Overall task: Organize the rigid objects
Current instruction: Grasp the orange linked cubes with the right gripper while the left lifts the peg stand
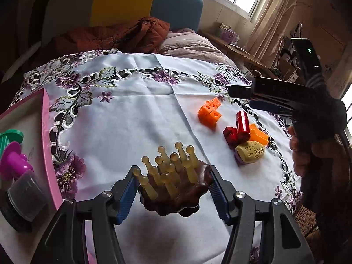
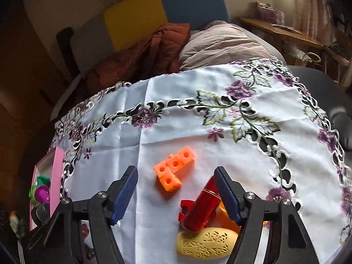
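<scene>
L gripper (image 1: 173,189) pinching the dark scalloped massager (image 1: 176,195), amber pegs up, pads pressed on both its sides, just right of the pink tray (image 1: 47,136). R gripper (image 2: 176,194) jaws spread over the cloth (image 2: 180,118), nothing pinched; red cylinder (image 2: 201,208) beside its right pad, orange blocks (image 2: 173,168) just beyond, yellow oval (image 2: 206,245) nearest.
</scene>
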Available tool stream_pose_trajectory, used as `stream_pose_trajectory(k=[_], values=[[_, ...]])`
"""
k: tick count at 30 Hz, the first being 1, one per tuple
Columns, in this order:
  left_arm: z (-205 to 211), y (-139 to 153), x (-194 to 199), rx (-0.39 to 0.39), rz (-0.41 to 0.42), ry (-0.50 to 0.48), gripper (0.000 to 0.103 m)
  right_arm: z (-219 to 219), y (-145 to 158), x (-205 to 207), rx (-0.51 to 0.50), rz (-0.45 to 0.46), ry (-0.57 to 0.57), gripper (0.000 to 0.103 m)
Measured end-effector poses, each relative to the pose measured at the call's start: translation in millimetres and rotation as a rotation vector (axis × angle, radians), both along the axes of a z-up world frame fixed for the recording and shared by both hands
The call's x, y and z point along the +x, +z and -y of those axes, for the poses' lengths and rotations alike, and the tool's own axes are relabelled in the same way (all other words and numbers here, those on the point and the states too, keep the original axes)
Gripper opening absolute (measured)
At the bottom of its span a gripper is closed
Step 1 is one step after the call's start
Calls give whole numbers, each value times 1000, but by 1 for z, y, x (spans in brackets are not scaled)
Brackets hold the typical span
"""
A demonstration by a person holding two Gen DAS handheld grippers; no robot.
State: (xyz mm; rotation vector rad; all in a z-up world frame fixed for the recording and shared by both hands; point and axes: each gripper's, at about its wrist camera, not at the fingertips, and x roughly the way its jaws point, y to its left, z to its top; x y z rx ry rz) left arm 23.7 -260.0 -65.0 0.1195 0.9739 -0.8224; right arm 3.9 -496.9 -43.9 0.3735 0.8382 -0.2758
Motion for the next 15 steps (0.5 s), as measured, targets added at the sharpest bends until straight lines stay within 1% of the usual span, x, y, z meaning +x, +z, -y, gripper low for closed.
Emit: stream_pose_trajectory(k=[2, 6, 7, 8, 9, 10, 15], values=[[-6, 3, -2, -9, 2, 1, 63, -6, -8, 17, -22, -54, 21, 73], [-19, 13, -5, -31, 12, 14, 63, -11, -34, 52, -53, -197, 41, 73], [-22, 15, -5, -36, 15, 18, 63, -11, -42, 60, -64, -238, 38, 67], [-25, 17, -6, -41, 17, 21, 63, -12, -50, 66, -69, -273, 42, 57], [-27, 18, -6, -44, 19, 21, 63, -14, -55, 70, -87, -289, 50, 49], [-30, 19, -7, -47, 23, 21, 63, -17, -52, 70, -117, -269, 62, 39], [-43, 20, -10, -58, 25, 36, 63, -40, -38, 62, -142, -241, 149, 38]])
